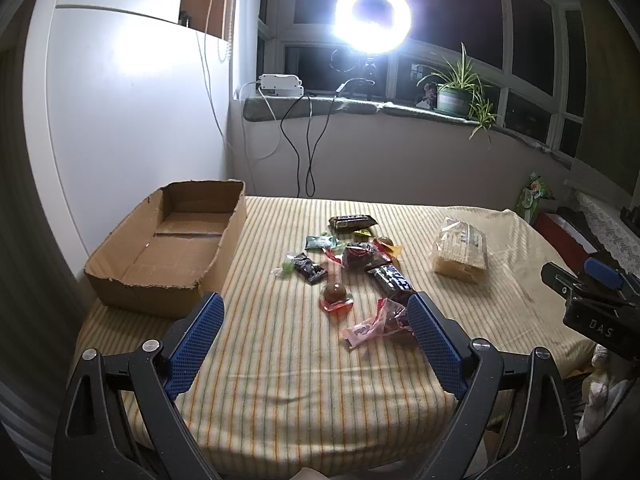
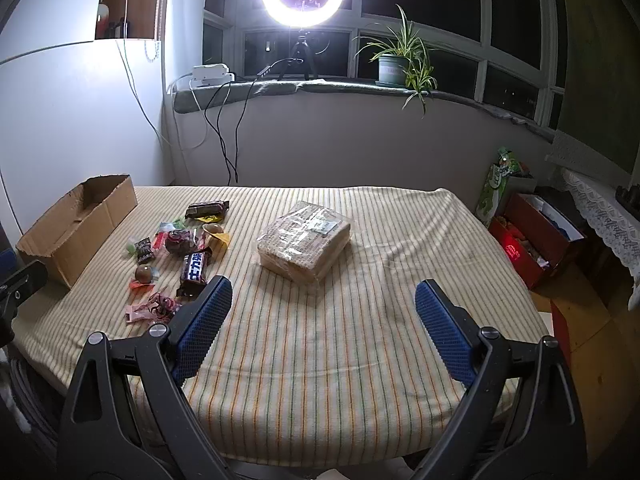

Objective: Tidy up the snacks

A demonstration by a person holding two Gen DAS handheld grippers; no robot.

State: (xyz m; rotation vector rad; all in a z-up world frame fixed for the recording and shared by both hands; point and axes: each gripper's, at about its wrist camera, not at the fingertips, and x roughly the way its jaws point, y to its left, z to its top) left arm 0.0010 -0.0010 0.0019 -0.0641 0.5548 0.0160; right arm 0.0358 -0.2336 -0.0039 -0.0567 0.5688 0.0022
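I am holding both claws above the near edge of the striped surface (image 1: pixel 280 360), and neither is grasping anything yet: the left claw (image 1: pixel 316 316) is standing released with its blue pads spread wide over bare cloth, and the right claw (image 2: pixel 324 300) is likewise released and empty. I am judging that sorting is only beginning, since the cardboard box (image 1: pixel 168 252) at about ten o'clock in the left view is sitting empty at the surface's far left corner. The loose snacks are lying in a scatter near the middle, at roughly twelve to one o'clock from the left claw: a round brown candy (image 1: pixel 335 292), a pink-wrapped sweet (image 1: pixel 372 326) just beside the claw's right pad, a dark chocolate bar (image 1: pixel 392 280), a green packet (image 1: pixel 320 241) and another dark bar (image 1: pixel 352 222) farther back. The clear-wrapped wafer pack (image 2: pixel 306 240) is lying apart from them, at twelve o'clock in the right view. The next move, I am thinking, calls for lowering the left claw onto the nearest sweet, closing gently on its crinkly wrapper, then carrying it toward ten o'clock into the box.
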